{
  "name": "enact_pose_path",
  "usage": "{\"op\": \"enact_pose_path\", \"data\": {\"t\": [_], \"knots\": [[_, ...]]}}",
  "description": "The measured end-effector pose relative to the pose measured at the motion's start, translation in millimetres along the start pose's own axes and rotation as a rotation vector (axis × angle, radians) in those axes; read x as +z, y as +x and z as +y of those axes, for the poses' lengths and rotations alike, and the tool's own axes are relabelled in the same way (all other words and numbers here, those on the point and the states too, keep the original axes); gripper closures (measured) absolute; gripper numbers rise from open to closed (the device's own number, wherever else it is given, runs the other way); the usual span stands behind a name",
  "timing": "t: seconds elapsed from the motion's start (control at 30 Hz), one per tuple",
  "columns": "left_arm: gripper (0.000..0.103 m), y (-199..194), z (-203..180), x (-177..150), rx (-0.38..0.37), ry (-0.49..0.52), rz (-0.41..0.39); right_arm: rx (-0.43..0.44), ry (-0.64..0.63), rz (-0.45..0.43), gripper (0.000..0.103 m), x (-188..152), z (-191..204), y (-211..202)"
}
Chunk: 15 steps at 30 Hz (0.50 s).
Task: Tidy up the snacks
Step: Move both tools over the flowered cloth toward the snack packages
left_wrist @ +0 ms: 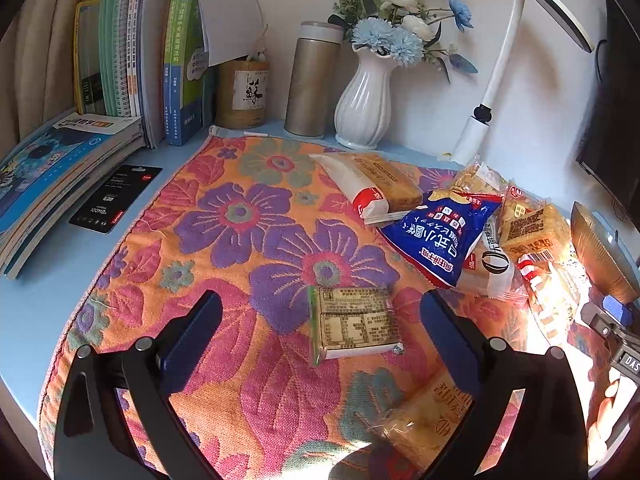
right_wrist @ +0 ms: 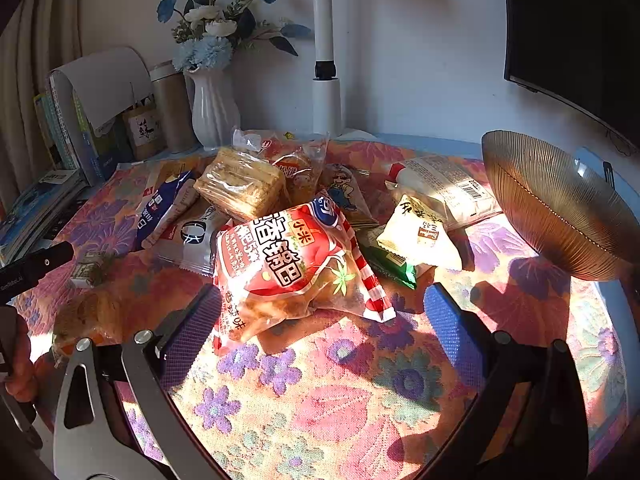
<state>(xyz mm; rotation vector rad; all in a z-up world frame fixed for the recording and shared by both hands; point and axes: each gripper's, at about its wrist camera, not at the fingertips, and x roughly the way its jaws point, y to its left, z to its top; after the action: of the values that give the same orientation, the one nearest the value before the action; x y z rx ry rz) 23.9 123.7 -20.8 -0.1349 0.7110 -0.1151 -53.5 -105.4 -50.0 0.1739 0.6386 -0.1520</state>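
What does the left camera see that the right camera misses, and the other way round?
Only the left wrist view shows the black card package on the desk and the lamp's ring head, and it shows the small flat snack pack up close between the open left tool. Only the right wrist view shows the big red snack bag, the green packet and the open right tool. Both show the blue snack bag, white vase, ribbed bowl and floral cloth.

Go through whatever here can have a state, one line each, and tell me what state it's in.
left gripper: open, empty
right gripper: open, empty
small green-edged packet: flat, label up, between left fingers
red-and-white snack bag: sealed, lying on cloth
bowl: tilted on edge
thermos: upright, capped
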Motion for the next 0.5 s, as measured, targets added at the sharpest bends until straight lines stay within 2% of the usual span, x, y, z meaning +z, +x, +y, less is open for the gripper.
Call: {"op": "enact_pose_path", "data": {"t": [0.3,0.4,0.5], "knots": [[0.005,3.7,7.5,0.5,0.023,-0.044,0.014,0.009,0.023,0.023,0.003,-1.0,-4.7,4.4],[0.005,2.6,6.0,0.4,0.075,-0.048,-0.001,-0.005,0.021,0.032,0.003,-1.3,-3.3,5.9],[0.005,0.6,3.7,0.4,0.09,-0.032,-0.017,-0.008,0.024,0.038,0.003,-1.2,-4.0,7.0]]}}
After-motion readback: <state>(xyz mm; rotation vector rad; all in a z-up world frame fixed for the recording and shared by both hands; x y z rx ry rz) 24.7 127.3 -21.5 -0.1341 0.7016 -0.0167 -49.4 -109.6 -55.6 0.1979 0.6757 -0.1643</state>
